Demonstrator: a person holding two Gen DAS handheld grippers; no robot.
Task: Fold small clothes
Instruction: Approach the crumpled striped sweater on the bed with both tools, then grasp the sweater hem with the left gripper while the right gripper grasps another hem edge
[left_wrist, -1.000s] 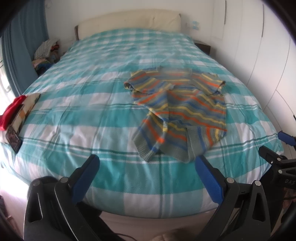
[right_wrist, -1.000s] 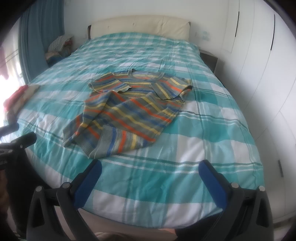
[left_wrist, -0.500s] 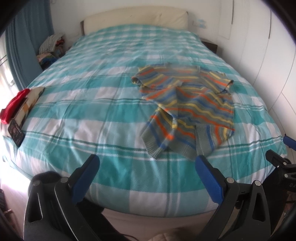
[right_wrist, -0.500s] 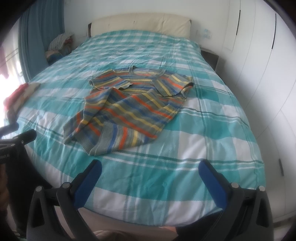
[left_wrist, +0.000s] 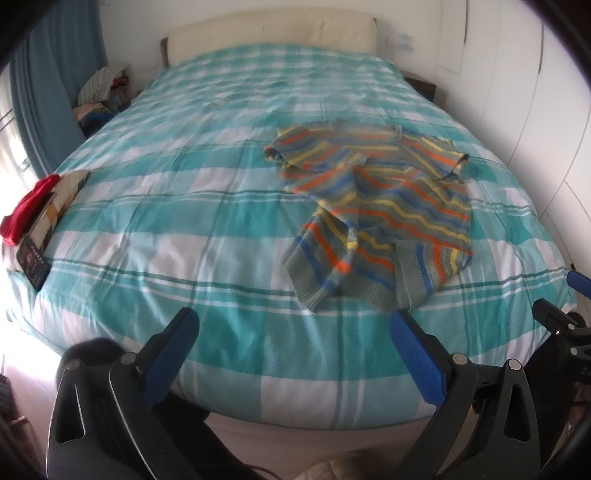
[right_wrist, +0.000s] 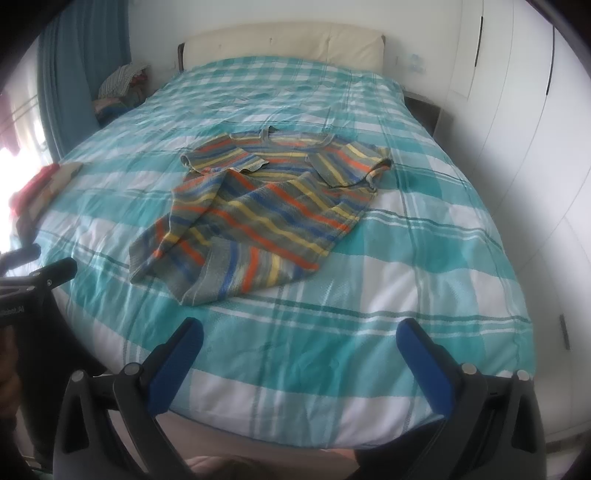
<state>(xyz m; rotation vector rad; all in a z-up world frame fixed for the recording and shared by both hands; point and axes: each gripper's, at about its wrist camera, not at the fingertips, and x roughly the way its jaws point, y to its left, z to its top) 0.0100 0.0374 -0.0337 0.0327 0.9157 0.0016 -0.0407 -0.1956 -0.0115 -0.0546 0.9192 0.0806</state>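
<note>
Approach step, no fold begun: the sweater (right_wrist: 258, 206) lies rumpled and partly doubled over itself on the bed (right_wrist: 424, 258), toward my right half of it, hem nearest me, well clear of both tools. My left gripper (left_wrist: 291, 339) and right gripper (right_wrist: 301, 345) hover at the bed's near edge, jaws spread wide, holding nothing. Next, I judge, both must reach in to the hem corners and spread the sweater flat before folding.

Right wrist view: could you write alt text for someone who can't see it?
A striped sweater lies rumpled and partly folded on a teal checked bed. The open right gripper hovers at the near edge, holding nothing.
</note>
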